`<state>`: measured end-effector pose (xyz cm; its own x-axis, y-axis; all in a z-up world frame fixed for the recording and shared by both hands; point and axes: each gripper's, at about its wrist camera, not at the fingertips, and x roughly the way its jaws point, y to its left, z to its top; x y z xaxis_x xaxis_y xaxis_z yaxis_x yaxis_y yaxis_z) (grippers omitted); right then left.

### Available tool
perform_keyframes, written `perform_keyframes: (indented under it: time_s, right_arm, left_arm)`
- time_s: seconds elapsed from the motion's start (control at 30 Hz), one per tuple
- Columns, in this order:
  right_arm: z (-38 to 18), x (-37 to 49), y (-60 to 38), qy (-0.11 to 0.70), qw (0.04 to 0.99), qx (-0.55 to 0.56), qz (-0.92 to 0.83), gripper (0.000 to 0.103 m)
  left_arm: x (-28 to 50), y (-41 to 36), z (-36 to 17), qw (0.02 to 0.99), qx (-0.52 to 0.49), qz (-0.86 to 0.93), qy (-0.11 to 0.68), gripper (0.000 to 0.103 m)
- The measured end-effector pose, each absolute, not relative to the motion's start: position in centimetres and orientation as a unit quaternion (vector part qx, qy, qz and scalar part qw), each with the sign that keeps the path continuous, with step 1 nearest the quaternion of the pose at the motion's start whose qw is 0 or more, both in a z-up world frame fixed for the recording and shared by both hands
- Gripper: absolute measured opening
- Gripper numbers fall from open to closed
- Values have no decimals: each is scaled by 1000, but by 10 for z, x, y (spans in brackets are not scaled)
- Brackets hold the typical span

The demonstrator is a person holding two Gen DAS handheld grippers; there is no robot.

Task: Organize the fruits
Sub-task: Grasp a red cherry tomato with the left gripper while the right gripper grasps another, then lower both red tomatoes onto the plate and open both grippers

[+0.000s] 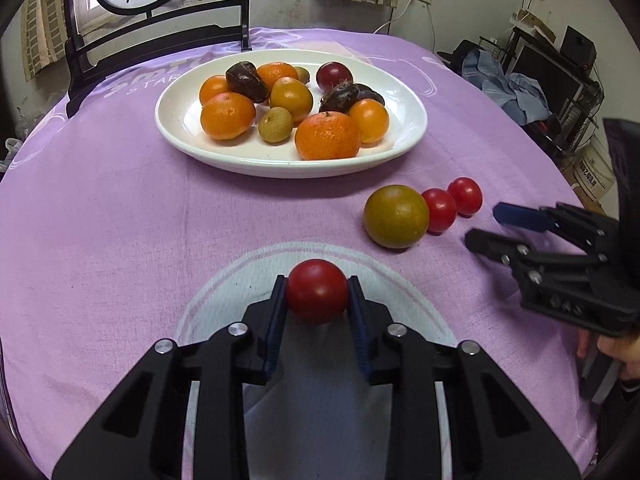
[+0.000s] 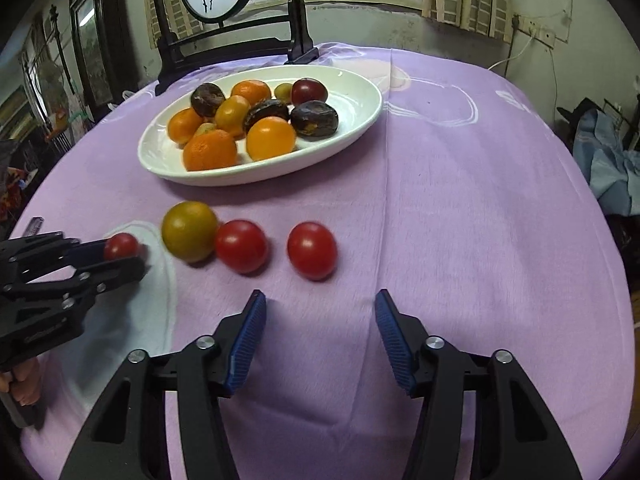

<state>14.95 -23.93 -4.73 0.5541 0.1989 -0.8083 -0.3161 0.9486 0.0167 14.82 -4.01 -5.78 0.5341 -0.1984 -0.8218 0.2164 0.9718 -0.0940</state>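
Observation:
My left gripper (image 1: 318, 290) is shut on a red cherry tomato (image 1: 317, 291), low over the purple tablecloth; it also shows in the right wrist view (image 2: 120, 254). A green-yellow round fruit (image 1: 396, 216) and two more red tomatoes (image 1: 439, 210) (image 1: 465, 196) lie on the cloth right of it. My right gripper (image 2: 320, 308) is open and empty, just short of the nearer tomato (image 2: 312, 251), with the other tomato (image 2: 241, 246) and the green fruit (image 2: 189, 231) to its left. A white oval plate (image 1: 408, 120) holds several oranges, dark fruits and small green ones.
A dark wooden stand with a painted round panel (image 1: 160, 40) sits behind the plate at the table's far edge. Cluttered shelves and blue cloth (image 1: 520, 92) lie beyond the table's right edge. A pale ring print (image 1: 224, 280) marks the cloth.

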Motion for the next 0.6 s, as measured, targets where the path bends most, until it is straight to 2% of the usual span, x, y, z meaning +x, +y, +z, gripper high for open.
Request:
perform_keyframes:
  time_s: [0.2,0.27,0.3,0.6]
  right_arm:
    - [-48,172,-231,445,880,-82,145,52]
    - [-48,176,-226,441,881,-86,148,42]
    - [-48,176,-225,440,881,-86,150,26]
    - [-31,156,-222,426,888,-82,149,25]
  left_arm:
    - [149,-39,-58,875,6,-124,467,30]
    - [149,-39,-58,875,5,-124,467,30]
    - [149,-40,-58,875,6,-124,467,30]
    - [145,-40,-46,876,0,-122,467,30]
